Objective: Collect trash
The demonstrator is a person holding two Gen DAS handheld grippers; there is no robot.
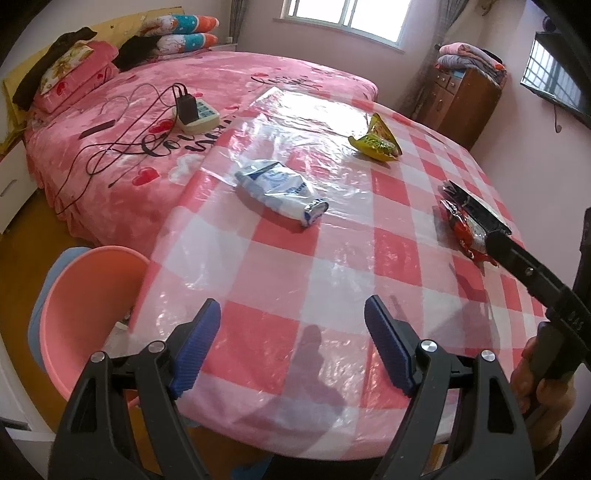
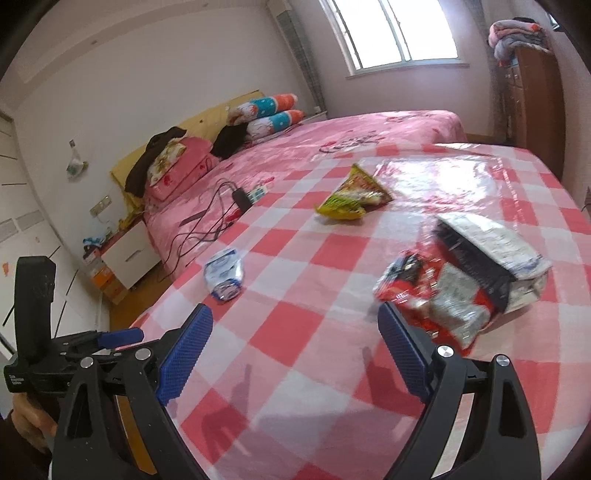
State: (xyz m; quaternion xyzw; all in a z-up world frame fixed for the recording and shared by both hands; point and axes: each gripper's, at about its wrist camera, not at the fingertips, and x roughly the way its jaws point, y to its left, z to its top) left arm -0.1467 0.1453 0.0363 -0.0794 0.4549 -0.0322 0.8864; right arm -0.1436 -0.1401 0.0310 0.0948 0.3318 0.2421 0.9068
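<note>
Left hand-held gripper (image 1: 291, 343): spread wide, nothing between its blue pads; it hangs over the near edge of the counter, pointing steeply down at the cloth.
Right hand-held gripper (image 2: 295, 350): spread wide as well, empty; its right-side pad sits just short of the red wrapper without touching it, as far as the right wrist view shows.
Counter (image 1: 332, 258): covered with a pink-and-white checked cloth under a clear plastic sheet that shines from the window light.
White-and-blue wrapper (image 1: 280, 190): crumpled, lying flat on the counter toward the bed side, well ahead of the left hand-held gripper; in the right wrist view it appears at (image 2: 224, 275).
Yellow-green snack bag (image 1: 376, 140): lying open and partly raised on the far part of the counter; also seen at (image 2: 354, 195).
Red wrapper (image 2: 436, 302): crumpled, on the counter's right side, directly in front of the right hand-held gripper, with a black-and-white packet (image 2: 487, 251) lying on top of it.
Pink chair (image 1: 85, 314): beside the counter's near left corner, below the left hand-held gripper.
Bed (image 1: 129, 147): just beyond the counter, pink cover, carrying a power strip (image 1: 195, 116) with a black charger and trailing cables.
Pillows (image 1: 181, 33): stacked at the bed's head.
Cabinet (image 1: 458, 103): wooden, against the far wall, with folded blankets on top.
Person's hand (image 1: 539, 384): gripping the handle of the right hand-held gripper.
</note>
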